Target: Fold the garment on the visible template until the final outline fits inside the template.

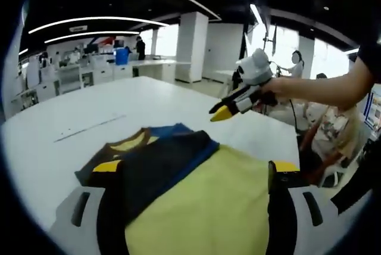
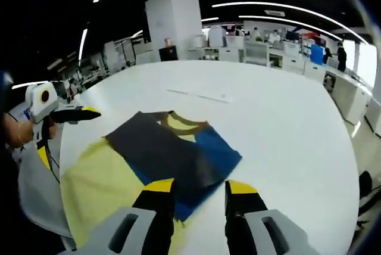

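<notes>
**A:** Where does the fold stand right now?

**B:** Part done, I'd say. The garment lies flat on the white desk, and a dark panel with a blue edge is already laid over its yellow body, with the yellow-trimmed collar at the far end. The yellow part nearest you is not folded in yet — that is what remains.

**A:** And the template?

**B:** You have a thin line on the desk beyond the collar, well apart from the garment. I can't make out a full template outline, so I can't tell whether the shape fits inside it.

**A:** What are my grippers doing?

**B:** Your left gripper hangs low over the yellow body, jaws spread wide on either side of the cloth and pinching nothing. From the other camera you see the left gripper off the garment's yellow corner, its jaws too small there to judge.

**A:** The right one?

**B:** Your right gripper sits at the blue edge of the garment, jaws apart, one yellow tip over the cloth and one over bare desk — empty. In the left gripper view the right gripper hovers above the desk past the blue corner, tips looking near together from that angle.

**A:** So what's left?

**B:** By my reading, fold the yellow end in, then check the outline.
</notes>
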`<state>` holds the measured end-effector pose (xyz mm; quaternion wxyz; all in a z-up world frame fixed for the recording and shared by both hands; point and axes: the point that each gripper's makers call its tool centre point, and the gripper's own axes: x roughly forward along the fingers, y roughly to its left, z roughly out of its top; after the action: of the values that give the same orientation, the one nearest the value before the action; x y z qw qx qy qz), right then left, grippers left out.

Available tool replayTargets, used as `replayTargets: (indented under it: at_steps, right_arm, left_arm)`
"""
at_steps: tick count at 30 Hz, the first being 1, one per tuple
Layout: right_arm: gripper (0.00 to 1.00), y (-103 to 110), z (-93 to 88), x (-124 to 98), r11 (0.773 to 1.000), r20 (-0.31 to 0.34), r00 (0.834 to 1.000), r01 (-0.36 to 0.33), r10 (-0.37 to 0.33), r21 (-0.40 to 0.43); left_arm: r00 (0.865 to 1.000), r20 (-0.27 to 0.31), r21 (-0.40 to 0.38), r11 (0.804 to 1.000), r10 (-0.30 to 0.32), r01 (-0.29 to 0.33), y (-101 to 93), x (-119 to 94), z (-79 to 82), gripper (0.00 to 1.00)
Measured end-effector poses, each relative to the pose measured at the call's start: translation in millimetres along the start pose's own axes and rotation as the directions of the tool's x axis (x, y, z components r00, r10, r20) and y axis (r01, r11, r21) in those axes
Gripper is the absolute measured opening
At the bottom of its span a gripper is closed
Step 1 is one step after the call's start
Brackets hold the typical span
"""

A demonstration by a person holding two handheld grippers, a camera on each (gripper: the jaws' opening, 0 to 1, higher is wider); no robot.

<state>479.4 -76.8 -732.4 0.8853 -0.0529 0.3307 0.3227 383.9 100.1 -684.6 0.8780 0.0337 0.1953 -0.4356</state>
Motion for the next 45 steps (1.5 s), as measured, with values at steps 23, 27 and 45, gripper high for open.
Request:
replayTargets:
  at_steps: [23,27,45]
  right_arm:
    - [0.15,-30,-21.0,56,1.000,-0.106,0.994,0.012,-0.010,0.016]
    - [0.13,-31,-23.7,58,1.000,-0.114,0.993,0.009,-0.005,0.029]
    - [0.00,-29,-28.0,59,0.993,-0.145,0.988,0.031,-0.048,-0.116]
  left_arm:
    - [0.999,-0.024,-0.019,0.999,0.044,-0.044,-8.9,-45,-28.8,0.95]
    - [0.998,-0.021,-0.024,0.998,0.058,-0.059,-8.3,-49,-27.7,0.94]
    - [0.996,-0.024,-0.100,0.991,0.081,-0.083,-6.8,-55,-37.4,0.91]
